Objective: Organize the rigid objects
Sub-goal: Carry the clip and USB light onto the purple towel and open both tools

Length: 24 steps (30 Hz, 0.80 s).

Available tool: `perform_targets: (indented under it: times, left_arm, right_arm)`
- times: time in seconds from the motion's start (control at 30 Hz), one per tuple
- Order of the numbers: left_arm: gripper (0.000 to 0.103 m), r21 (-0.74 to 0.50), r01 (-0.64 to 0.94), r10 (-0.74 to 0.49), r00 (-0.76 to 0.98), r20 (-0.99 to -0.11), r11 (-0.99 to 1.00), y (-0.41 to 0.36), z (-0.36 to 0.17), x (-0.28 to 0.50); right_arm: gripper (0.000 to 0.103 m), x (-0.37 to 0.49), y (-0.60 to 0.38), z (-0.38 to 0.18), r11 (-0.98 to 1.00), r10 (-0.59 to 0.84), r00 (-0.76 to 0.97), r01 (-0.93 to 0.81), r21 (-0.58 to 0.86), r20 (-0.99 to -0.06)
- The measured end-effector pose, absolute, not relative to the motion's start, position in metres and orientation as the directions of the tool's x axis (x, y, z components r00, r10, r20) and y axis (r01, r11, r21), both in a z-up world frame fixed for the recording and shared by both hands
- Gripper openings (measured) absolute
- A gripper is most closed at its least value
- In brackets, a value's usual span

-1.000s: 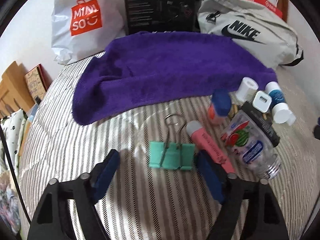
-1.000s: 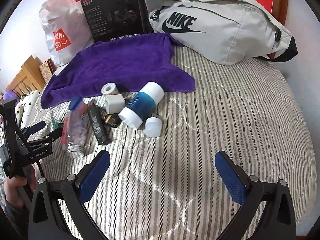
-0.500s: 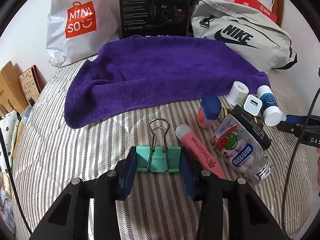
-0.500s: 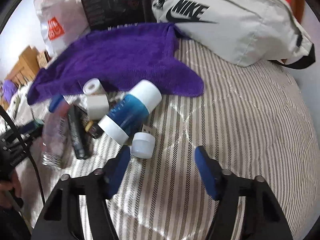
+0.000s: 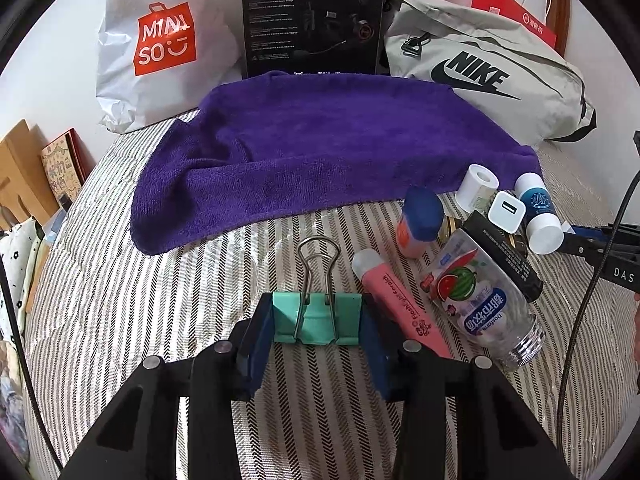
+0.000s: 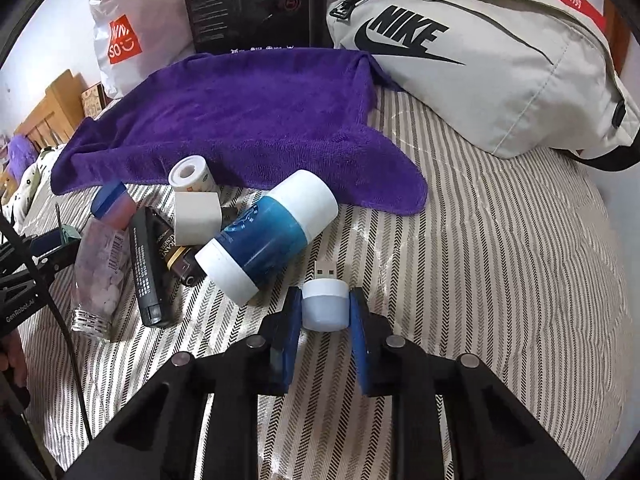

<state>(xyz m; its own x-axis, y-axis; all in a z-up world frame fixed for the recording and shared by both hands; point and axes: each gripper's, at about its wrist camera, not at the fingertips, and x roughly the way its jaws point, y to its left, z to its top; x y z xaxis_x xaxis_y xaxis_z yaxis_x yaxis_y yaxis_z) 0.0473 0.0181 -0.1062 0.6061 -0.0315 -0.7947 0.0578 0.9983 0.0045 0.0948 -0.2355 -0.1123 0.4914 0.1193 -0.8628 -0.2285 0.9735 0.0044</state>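
Note:
My left gripper (image 5: 318, 320) is shut on a teal binder clip (image 5: 316, 319) lying on the striped bed, its wire handles pointing away. My right gripper (image 6: 325, 310) is shut on a small white USB night light (image 6: 324, 304) with its plug pointing away. Beside the clip lie a pink highlighter (image 5: 400, 300), a clear candy bottle (image 5: 480, 300), a blue-capped orange bottle (image 5: 418, 222), a black tube (image 5: 504, 256), a white charger cube (image 5: 507, 212) and a blue-and-white bottle (image 6: 272, 236). A purple towel (image 5: 328, 152) is spread behind them.
A grey Nike bag (image 6: 480, 60), a black headset box (image 5: 314, 16) and a white Miniso bag (image 5: 160, 40) stand at the back by the wall. Wooden furniture (image 5: 20, 168) is off the bed's left edge. A small white roll (image 6: 190, 172) sits at the towel's edge.
Both grippers went from wide open to shut: the left closed on the binder clip, the right moved forward and closed on the USB night light.

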Motion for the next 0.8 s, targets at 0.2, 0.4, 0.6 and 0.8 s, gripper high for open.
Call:
perform_targets:
  times: [0.2,0.4,0.6,0.8]
  left_arm:
    - [0.039,0.010,0.042,-0.017,0.592,-0.806,0.999,0.028,-0.102,0.044]
    - [0.039,-0.009,0.018,-0.018,0.606,-0.795,1.000,0.041,-0.087,0.038]
    - [0.039,-0.018,0.000,-0.014,0.629,-0.777,1.000,0.049,-0.065,0.042]
    - [0.039,-0.013,0.004,-0.013,0.649,-0.761,1.000,0.053,-0.041,0.054]
  right_arm:
    - [0.024,0.090,-0.238,-0.101,0.971,0.136,0.497,-0.240,0.015,-0.857]
    - [0.024,0.082,-0.248,-0.085,0.971,0.153,0.511,-0.236,0.033,-0.846]
    - [0.024,0.084,-0.250,-0.068,0.967,0.179,0.532,-0.252,0.046,-0.827]
    - [0.024,0.094,-0.238,-0.047,0.956,0.210,0.549,-0.288,0.052,-0.809]
